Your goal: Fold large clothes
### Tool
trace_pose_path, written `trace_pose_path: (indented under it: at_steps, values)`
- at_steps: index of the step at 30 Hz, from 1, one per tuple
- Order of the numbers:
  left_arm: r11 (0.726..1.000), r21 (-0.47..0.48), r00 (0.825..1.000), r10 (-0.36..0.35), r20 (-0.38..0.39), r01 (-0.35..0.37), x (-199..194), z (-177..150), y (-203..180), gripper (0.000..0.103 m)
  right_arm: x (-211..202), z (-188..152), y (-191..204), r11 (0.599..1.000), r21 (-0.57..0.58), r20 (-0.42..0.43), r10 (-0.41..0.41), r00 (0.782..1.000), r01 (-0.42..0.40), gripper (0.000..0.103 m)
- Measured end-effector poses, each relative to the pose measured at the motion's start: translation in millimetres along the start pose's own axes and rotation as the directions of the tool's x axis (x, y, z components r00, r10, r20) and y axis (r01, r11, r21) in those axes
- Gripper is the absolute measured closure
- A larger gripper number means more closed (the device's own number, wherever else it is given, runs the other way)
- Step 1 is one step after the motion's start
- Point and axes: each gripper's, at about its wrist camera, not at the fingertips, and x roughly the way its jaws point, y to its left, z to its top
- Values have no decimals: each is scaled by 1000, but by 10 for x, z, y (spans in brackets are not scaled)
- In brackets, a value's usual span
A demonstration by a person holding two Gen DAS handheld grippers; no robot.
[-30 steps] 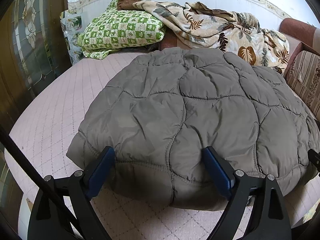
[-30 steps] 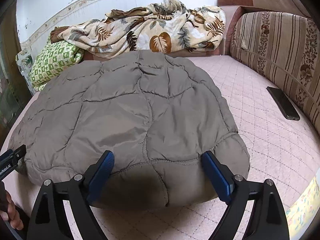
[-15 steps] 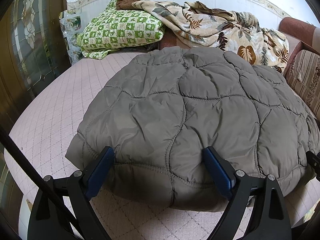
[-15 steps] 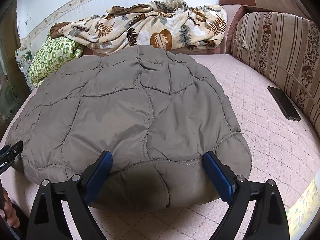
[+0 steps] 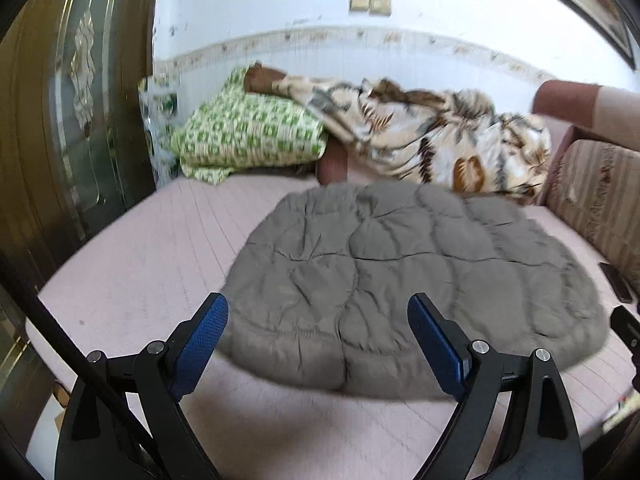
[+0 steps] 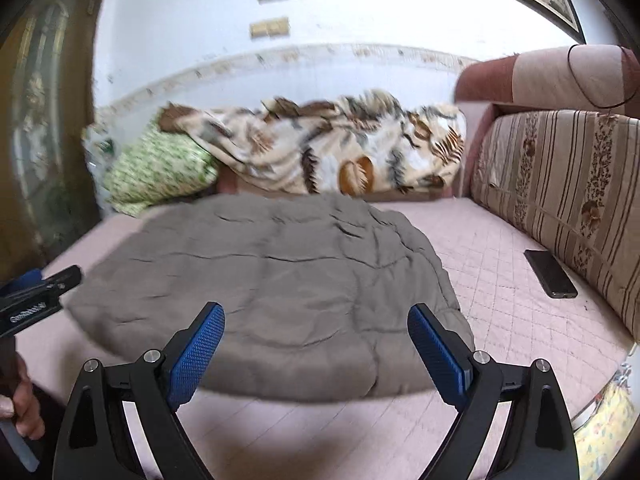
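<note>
A grey quilted puffer jacket [image 5: 400, 280] lies folded in a compact bundle on the pink quilted bed [image 5: 140, 272]; it also shows in the right wrist view [image 6: 280, 288]. My left gripper [image 5: 320, 344] is open and empty, raised above and just short of the jacket's near edge. My right gripper [image 6: 316, 352] is open and empty, likewise lifted back from the near edge. The left gripper's tip shows in the right wrist view [image 6: 40, 292] at the left, held by a hand.
A green checked pillow [image 5: 248, 136] and a leaf-print blanket [image 5: 432, 136] lie at the head of the bed. A striped sofa back [image 6: 560, 184] runs along the right. A black phone [image 6: 550, 274] lies on the bed [image 6: 500, 300] near it.
Both grippers have pulled up and back from the jacket's near edge, so the jacket looks smaller and farther. The jacket stays where it lay.
</note>
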Motion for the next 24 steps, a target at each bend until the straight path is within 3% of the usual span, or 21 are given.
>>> trace_pose_path:
  at_steps: [8,11,14,16,21,24]
  values:
    - [998,57,997,-23,67,19,-972,-166,50,2,-920,77,190,998,4,98,68,993,-69,2]
    - [998,68,998,-14,67,9,-1184,-66,61,1,-1132,168,296,996,-17,122,89,988,-88,1]
    - [996,66,996,-70,61,66,-1355,18,69,1,-1313,241,386,993,-24,134,114,984,-112,1]
    - [994,85,996,-72,58,67,-1425,47,33,1,-1378,253,412,990,-8,127,141,982,-141,1]
    - [988,146,999,43,26,-46,-1475,21,-137,1,-1368,182,506,991,-20,76,135,988,-134,1]
    - [977,203,998,62,8,-62,-1453,-26,-220,1,-1394,151,516,990,-21,75,139,987,-138,1]
